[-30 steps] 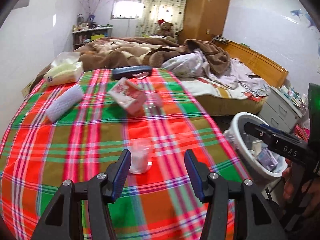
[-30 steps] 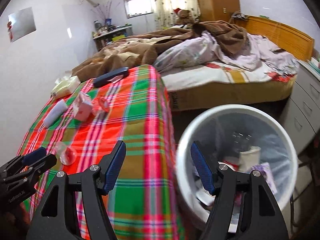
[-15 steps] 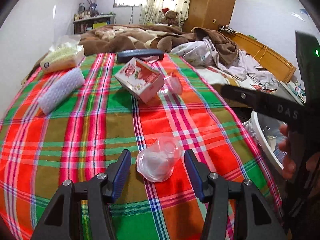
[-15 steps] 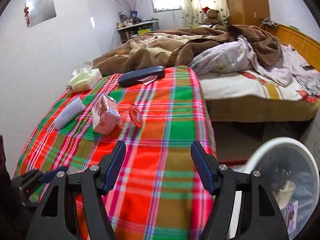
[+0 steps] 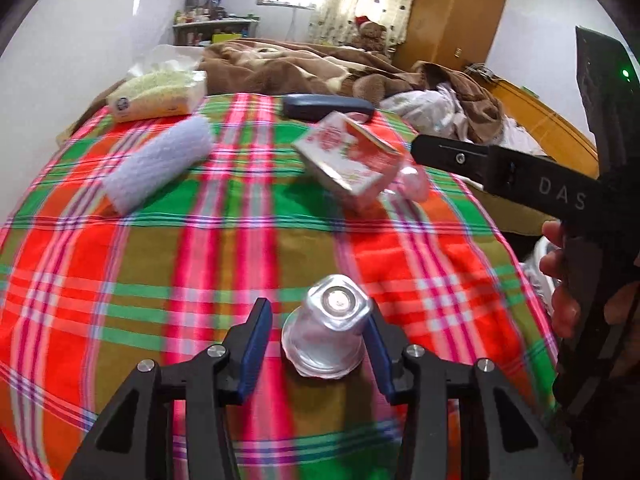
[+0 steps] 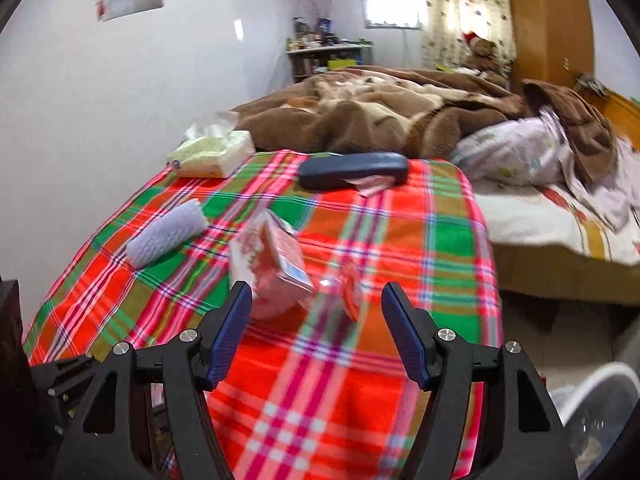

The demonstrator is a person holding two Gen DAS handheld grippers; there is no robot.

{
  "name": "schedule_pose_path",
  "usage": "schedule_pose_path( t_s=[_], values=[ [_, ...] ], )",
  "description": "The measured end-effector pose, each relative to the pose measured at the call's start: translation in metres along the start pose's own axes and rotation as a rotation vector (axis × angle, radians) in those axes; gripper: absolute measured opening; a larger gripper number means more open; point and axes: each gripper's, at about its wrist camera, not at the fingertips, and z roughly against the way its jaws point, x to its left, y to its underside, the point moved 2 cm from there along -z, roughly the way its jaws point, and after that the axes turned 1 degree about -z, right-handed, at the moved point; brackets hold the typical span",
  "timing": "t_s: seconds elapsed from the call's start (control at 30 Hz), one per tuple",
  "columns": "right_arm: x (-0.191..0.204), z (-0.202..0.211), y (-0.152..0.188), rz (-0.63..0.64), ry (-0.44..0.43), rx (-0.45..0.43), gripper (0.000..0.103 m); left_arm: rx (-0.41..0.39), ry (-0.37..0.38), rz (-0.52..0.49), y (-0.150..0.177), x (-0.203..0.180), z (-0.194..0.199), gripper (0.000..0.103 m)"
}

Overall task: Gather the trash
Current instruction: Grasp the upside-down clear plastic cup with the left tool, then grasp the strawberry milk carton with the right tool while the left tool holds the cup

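Note:
A clear plastic cup (image 5: 328, 328) lies on its side on the plaid tablecloth (image 5: 200, 264), bottom toward the camera. My left gripper (image 5: 316, 312) straddles it with jaws closing. The right pad touches the cup and the left pad (image 5: 256, 336) stands a small gap off. Farther back lie a pink carton (image 5: 352, 160) and a second clear cup (image 5: 412, 180) beside it. My right gripper (image 6: 316, 296) hangs open and empty over the cloth, just short of the carton (image 6: 272, 264) and the clear cup with red inside (image 6: 348, 288).
A white trash bin (image 6: 592, 400) stands on the floor right of the table. A tissue pack (image 5: 156, 96), a white bumpy roll (image 5: 160, 168) and a dark case (image 5: 324, 106) lie at the table's far side. An unmade bed (image 6: 400, 120) lies behind.
My left gripper moved forward and down until the clear cup came between its fingers, and the jaws narrowed. My right gripper swung left from above the bin to over the table.

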Motion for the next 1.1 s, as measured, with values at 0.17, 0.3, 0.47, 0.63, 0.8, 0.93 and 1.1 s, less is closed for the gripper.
schedule_pose_path(
  t_s=[0.17, 0.3, 0.47, 0.63, 0.8, 0.93, 1.1],
  values=[
    [0.018, -0.01, -0.009, 0.049, -0.035, -0.004, 0.069, 0.003, -0.031, 0.053, -0.005, 0.031, -0.001, 0.046],
    [0.034, -0.021, -0.013, 0.109, -0.034, 0.005, 0.069, -0.003, -0.041, 0.096, -0.008, 0.052, 0.001, 0.046],
    [0.047, -0.04, -0.015, 0.16, -0.012, 0.049, 0.069, -0.008, -0.041, 0.112, -0.009, 0.064, 0.002, 0.046],
    [0.054, -0.053, -0.011, 0.216, 0.053, 0.081, 0.069, -0.012, -0.03, 0.116, -0.009, 0.07, 0.002, 0.046],
    [0.051, -0.069, -0.009, 0.218, 0.111, 0.119, 0.069, -0.015, -0.025, 0.121, -0.01, 0.072, 0.002, 0.046],
    [0.051, -0.075, -0.006, 0.187, 0.119, 0.134, 0.069, -0.017, -0.025, 0.12, -0.009, 0.073, 0.002, 0.046],
    [0.057, -0.076, 0.0, 0.132, 0.052, 0.17, 0.058, -0.018, -0.026, 0.118, -0.009, 0.072, 0.002, 0.046]
  ],
)
